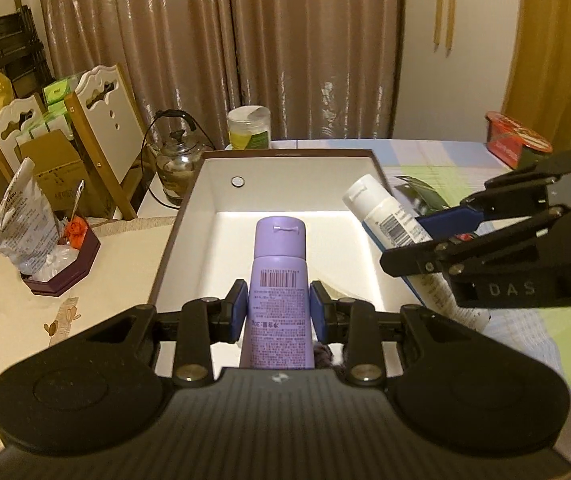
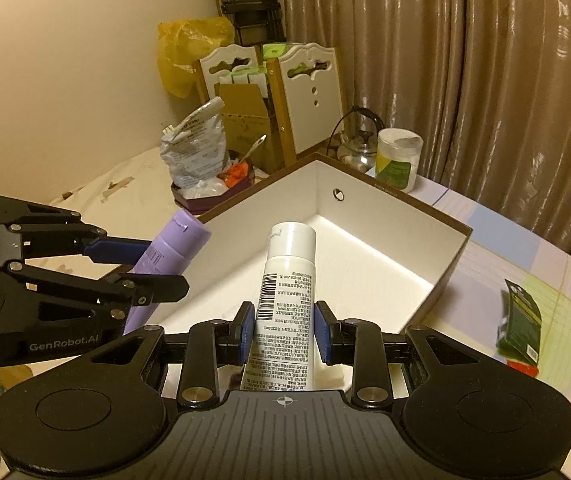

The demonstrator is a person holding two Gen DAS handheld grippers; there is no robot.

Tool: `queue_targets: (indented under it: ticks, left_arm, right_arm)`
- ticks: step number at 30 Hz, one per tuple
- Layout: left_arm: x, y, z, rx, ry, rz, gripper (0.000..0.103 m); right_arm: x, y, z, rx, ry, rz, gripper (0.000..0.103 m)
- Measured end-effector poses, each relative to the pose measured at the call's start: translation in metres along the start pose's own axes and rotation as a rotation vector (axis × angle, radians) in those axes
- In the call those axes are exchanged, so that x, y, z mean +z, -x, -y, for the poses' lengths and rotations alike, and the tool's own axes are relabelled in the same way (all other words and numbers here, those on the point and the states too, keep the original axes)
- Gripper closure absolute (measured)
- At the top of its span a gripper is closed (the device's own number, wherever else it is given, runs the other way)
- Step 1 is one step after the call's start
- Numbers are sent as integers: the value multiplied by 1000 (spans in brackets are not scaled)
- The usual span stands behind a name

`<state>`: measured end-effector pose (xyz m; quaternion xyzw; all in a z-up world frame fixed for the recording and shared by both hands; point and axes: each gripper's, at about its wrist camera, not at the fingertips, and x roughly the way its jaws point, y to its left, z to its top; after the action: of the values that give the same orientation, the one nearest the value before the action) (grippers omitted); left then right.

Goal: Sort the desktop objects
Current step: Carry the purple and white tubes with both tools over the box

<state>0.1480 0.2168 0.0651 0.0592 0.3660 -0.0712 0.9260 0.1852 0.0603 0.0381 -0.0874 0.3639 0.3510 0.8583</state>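
Note:
My left gripper (image 1: 278, 312) is shut on a purple tube (image 1: 279, 280), cap pointing forward, held over the near edge of an open white box with a brown rim (image 1: 285, 153). My right gripper (image 2: 284, 330) is shut on a white tube (image 2: 287, 292), also held over the box (image 2: 405, 200). In the left wrist view the right gripper (image 1: 425, 236) and the white tube (image 1: 381, 208) hang over the box's right wall. In the right wrist view the left gripper (image 2: 153, 264) and the purple tube (image 2: 169, 256) sit at the box's left side. The box floor looks bare.
A green packet (image 2: 521, 320) lies on the checked cloth right of the box. A clear jar with a green label (image 1: 249, 128), a glass kettle (image 1: 177, 160), a purple tray with a silver bag (image 1: 57, 256) and a red tub (image 1: 517, 136) stand around it.

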Motion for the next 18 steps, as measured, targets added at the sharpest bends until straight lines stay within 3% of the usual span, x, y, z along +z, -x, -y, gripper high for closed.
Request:
queue_targets:
  ticks: [18]
  left_arm:
    - [7,-102,-30,-22,19,-126,75]
  right_arm:
    - [13,-93,36,2,-16,-129,73]
